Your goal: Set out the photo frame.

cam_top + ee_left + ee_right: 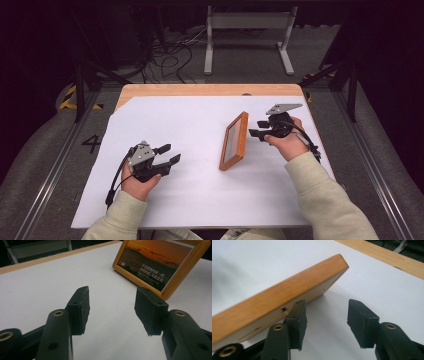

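Left gripper (167,153) held low over the near-left part of the white sheet (175,120), jaws spread wide with nothing between them, pointed right and slightly away toward the picture frame (234,141). In the left gripper view (111,308), only bare white surface between the two black pads, the frame (160,262) ahead and to the right, well apart from the jaws, its glazed front showing a sunset scene with small pale lettering too fine to read.

Right gripper (256,133) held at the right side of the sheet, jaws also spread, pinching nothing, aimed left at the frame's back. In the right gripper view (325,320), one pad close up against the frame's (277,300) wooden back edge, touching or just short of it, hard to tell which; other pad over plain white surface.

Frame standing tilted on the sheet, right of centre, between the two grippers, orange-brown wood, front toward the left gripper. Wooden table (200,89) edge visible beyond the sheet; cream sleeves (320,195) entering from below.
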`<state>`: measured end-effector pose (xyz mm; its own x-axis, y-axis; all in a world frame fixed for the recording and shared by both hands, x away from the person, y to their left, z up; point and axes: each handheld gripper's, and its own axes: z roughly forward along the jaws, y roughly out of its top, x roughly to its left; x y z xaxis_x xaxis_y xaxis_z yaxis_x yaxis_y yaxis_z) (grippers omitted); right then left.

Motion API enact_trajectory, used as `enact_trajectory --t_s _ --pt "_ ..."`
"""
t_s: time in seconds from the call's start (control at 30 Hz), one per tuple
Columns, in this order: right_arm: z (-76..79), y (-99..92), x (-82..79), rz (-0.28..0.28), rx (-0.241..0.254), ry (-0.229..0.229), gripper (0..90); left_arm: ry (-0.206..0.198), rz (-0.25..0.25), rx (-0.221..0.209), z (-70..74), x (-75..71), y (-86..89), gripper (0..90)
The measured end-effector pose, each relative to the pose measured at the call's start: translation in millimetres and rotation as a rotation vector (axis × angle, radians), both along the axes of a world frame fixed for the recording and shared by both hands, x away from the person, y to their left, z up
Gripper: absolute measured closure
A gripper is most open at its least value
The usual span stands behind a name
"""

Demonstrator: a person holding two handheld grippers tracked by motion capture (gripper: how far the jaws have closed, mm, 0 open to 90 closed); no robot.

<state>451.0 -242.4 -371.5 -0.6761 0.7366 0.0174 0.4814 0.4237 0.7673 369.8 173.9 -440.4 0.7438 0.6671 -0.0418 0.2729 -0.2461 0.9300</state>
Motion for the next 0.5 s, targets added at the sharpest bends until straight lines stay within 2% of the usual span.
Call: enact_trajectory --t_s 0.27,0.33,0.4,0.43,0.5 --pt "24.3 -2.6 -17.3 0.021 -0.022 -0.010 47.4 0.009 -0.003 0.005 -1.2 0.4 -1.3 46.4" --pt "32.5 -1.4 -22.7 0.037 -0.048 -0.022 47.3 0.012 -0.001 0.004 -1.5 0.4 -1.4 46.4" --pt "35.6 -1.1 -24.7 0.035 -0.048 -0.023 47.3 0.013 0.000 0.005 -1.6 0.4 -1.6 46.4" --pt "38.0 -1.0 -26.0 0.028 -0.036 -0.008 46.8 0.008 -0.002 0.010 -1.9 0.8 -1.8 46.4" --pt "43.9 0.5 -28.3 0.010 -0.021 0.009 40.6 0.011 -0.002 0.011 -2.2 0.7 -2.2 46.4"
